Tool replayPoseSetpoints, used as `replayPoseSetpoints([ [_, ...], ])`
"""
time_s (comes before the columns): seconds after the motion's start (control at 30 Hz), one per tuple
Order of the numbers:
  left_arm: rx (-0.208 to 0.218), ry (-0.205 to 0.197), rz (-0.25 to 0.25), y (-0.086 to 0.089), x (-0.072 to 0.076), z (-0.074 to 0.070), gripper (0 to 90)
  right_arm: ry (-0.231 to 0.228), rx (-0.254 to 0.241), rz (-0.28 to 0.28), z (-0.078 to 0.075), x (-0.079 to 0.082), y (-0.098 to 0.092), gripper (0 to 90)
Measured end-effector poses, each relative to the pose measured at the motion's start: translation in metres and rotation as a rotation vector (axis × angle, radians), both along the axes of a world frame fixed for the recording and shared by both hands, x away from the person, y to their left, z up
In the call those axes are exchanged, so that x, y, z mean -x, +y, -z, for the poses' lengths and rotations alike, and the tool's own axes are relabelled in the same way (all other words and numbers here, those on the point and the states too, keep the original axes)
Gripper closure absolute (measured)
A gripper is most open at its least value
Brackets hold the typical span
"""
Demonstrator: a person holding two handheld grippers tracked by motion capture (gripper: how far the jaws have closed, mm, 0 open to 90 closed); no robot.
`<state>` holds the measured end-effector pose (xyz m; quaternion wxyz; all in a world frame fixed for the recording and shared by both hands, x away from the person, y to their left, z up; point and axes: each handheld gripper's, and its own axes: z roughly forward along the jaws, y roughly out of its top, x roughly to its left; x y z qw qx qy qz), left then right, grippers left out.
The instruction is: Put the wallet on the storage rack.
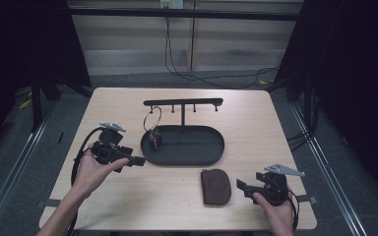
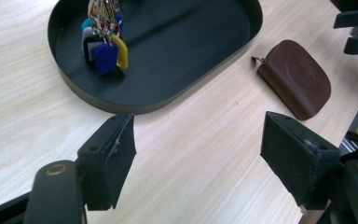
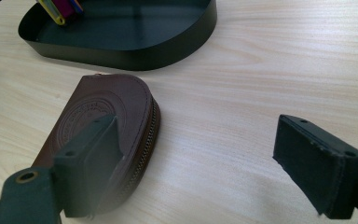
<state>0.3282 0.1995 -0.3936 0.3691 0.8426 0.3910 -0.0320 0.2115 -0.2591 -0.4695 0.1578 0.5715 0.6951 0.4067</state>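
Right claw (image 1: 241,186), spread and empty, hovers just right of the brown pouch (image 1: 215,186) on the table (image 1: 256,128); left claw (image 1: 137,161), also spread, sits farther off by the tray (image 1: 216,147).

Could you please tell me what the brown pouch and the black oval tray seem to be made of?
The pouch looks like smooth brown leather: stitched edge, embossed round stamp, zip along its side. The tray looks like thin metal with a matte black finish, though plastic is possible.
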Motion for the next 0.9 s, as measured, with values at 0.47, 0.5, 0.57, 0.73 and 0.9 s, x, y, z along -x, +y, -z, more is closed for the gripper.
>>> replayPoseSetpoints([
  [0.47,0.018,-0.034,0.048,0.014,0.039,0.036,20.2,0.007,-0.015,0.003,0.001,-0.002,0.000,15.9],
  [0.5,0.025,-0.033,0.049,0.015,0.041,0.038,19.7,0.008,-0.013,0.003,0.001,-0.002,0.000,15.9],
  [0.57,0.010,-0.030,0.051,0.017,0.046,0.040,21.5,0.012,-0.009,0.001,0.001,-0.002,0.001,16.1],
  [0.73,0.045,-0.044,0.051,0.025,0.061,0.048,20.3,0.013,0.030,-0.004,0.001,-0.001,0.004,17.2],
  [0.9,0.076,-0.061,0.019,0.036,0.073,0.062,19.1,0.027,0.009,-0.014,0.000,0.000,0.005,22.1],
])
